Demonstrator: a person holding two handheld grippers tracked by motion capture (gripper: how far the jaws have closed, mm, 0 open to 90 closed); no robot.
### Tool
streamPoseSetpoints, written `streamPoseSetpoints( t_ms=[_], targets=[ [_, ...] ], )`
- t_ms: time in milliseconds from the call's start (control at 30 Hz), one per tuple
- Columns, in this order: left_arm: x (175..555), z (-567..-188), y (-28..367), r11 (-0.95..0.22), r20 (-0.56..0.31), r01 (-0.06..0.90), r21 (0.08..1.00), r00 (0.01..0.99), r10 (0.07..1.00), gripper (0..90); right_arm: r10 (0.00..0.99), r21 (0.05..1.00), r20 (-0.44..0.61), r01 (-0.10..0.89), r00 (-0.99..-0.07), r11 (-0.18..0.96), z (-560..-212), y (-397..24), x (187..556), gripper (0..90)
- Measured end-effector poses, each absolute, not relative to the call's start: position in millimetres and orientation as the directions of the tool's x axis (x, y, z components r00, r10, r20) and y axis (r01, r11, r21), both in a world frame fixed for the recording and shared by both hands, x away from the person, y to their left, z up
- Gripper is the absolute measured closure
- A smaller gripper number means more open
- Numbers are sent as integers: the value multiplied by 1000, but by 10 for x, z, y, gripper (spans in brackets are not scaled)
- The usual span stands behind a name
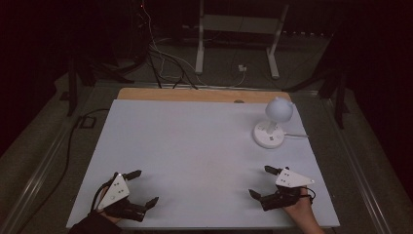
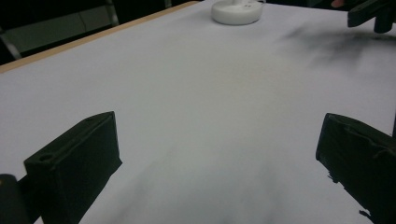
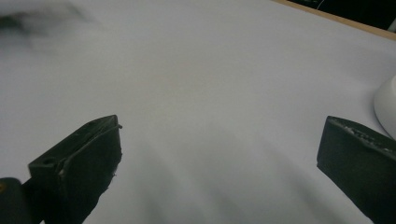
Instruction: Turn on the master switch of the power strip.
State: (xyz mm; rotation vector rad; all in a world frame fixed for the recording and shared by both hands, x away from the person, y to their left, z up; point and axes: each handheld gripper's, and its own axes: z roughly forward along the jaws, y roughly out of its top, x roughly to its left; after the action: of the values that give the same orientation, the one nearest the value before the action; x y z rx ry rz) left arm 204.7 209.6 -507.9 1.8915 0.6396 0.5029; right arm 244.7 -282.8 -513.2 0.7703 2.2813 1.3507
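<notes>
Ahead of the right tool (image 1: 263,182), well apart, stands the small white lamp with round base and globe head (image 1: 271,127) on the white-covered bench (image 1: 195,156). Both tools, left tool (image 1: 144,187) too, gape empty. Best approach: come level, straddle the stem, avoid the cord.

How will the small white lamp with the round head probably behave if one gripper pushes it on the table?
The white lamp would probably slide, since its round base sits flat on the smooth white table. Pushed high, at the ball-shaped head, it may tip: the head looks wide on a thin neck. Its cable could drag or turn it.
</notes>
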Motion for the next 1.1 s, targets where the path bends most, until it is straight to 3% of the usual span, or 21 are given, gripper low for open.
streamPoseSetpoints(
  t_ms=[1100],
  targets=[
    [2038,-5074,2095,-317,38,201,927,790,612,1,549,829,-17,295,-836,475,-5103,-2717,2388,1]
  ],
)
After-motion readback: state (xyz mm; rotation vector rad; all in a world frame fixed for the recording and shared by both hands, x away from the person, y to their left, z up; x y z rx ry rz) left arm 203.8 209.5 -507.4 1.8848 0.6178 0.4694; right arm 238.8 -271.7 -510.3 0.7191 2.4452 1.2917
